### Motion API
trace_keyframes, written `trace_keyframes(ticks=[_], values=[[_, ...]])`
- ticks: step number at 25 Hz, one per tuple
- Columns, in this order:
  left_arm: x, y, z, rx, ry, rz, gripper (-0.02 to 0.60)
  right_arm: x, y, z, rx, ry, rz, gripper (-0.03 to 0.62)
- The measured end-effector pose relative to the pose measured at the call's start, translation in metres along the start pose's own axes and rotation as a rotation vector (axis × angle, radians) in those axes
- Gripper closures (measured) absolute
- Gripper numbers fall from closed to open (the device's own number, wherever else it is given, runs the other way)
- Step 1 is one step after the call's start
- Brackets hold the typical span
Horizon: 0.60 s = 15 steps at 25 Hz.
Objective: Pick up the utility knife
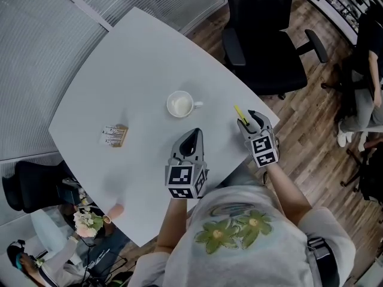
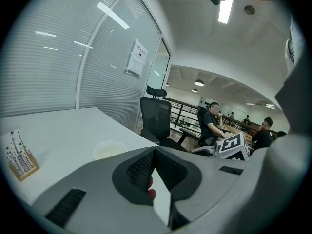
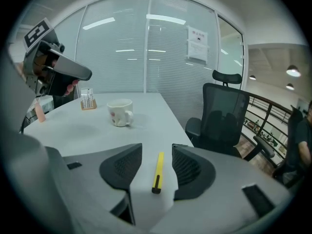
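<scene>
Steeply down from overhead onto the table (image 1: 149, 58), low and close along it in both gripper views, mug (image 1: 181, 104) and left gripper (image 1: 192, 134) shared.

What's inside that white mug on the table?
From the head view, the mug shows only a pale, whitish inside with nothing sticking out. Whether that is liquid or bare bottom cannot be told; from the right gripper view its wall hides the inside.

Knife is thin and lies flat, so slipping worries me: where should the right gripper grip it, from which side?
I'd pinch the knife mid-body, coming down from above. It lies lengthwise between the right gripper's open jaws, its long sides facing the pads.
</scene>
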State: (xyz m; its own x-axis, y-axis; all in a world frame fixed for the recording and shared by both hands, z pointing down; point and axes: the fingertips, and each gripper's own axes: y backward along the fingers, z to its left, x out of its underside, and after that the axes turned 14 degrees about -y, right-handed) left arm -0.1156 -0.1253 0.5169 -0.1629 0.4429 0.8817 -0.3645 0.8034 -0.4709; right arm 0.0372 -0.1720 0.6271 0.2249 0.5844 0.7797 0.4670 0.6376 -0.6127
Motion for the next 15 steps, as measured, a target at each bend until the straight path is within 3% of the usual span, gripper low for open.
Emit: trace_keyframes(ticks=[15], values=[[0.015, -0.012, 0.003, 0.011, 0.002, 0.05, 0.578, 0.042, -0.021, -0.016, 0.02, -0.006, 0.11, 0.397]])
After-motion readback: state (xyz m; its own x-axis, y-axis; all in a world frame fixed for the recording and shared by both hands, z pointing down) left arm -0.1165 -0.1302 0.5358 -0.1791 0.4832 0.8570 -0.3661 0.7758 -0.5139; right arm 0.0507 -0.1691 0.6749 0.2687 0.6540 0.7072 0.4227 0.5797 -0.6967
